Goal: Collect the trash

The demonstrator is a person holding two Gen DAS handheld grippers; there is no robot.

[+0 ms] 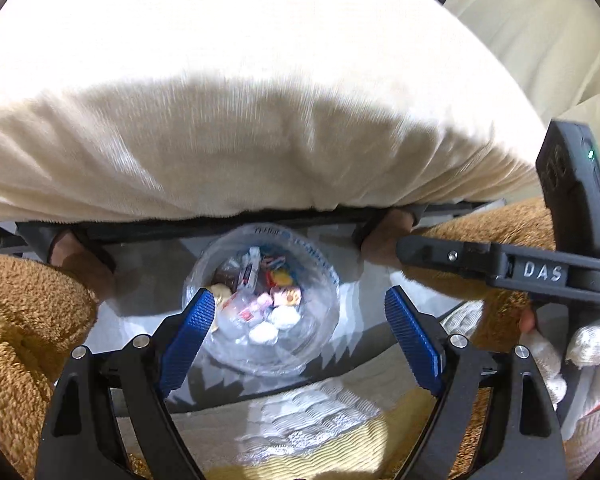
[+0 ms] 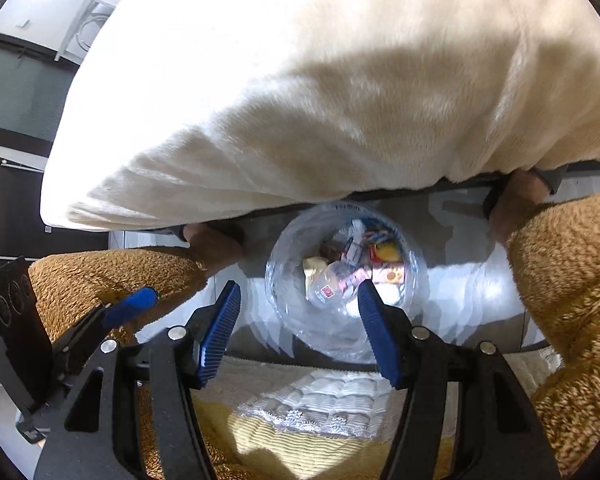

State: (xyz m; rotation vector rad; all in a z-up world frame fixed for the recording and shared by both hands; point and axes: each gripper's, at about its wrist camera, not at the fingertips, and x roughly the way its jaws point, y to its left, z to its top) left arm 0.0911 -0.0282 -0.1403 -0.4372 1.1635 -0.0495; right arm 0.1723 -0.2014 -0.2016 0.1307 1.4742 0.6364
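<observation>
A clear plastic-lined bin [image 1: 312, 348] stands on the grey floor below me, holding several wrappers, tissues and a crushed bottle [image 1: 256, 284]. My left gripper [image 1: 299, 291] hangs above it with its blue pads wide apart and nothing between them. My right gripper [image 2: 299, 284] also hovers over the bin [image 2: 340, 340], open and empty, with the trash [image 2: 352, 264] seen between its fingers. Each gripper shows in the other's view: the right one [image 1: 420, 248] from the side, the left one's blue pad [image 2: 130, 306] at the left.
A cream fleece blanket [image 1: 260, 140] overhangs a dark edge just behind the bin. A person's legs in brown fleece [image 1: 28, 320] [image 2: 572, 280] flank the bin. A white-gloved hand [image 1: 592, 340] holds the right gripper. A yellow and white cloth [image 1: 300, 420] lies below the grippers.
</observation>
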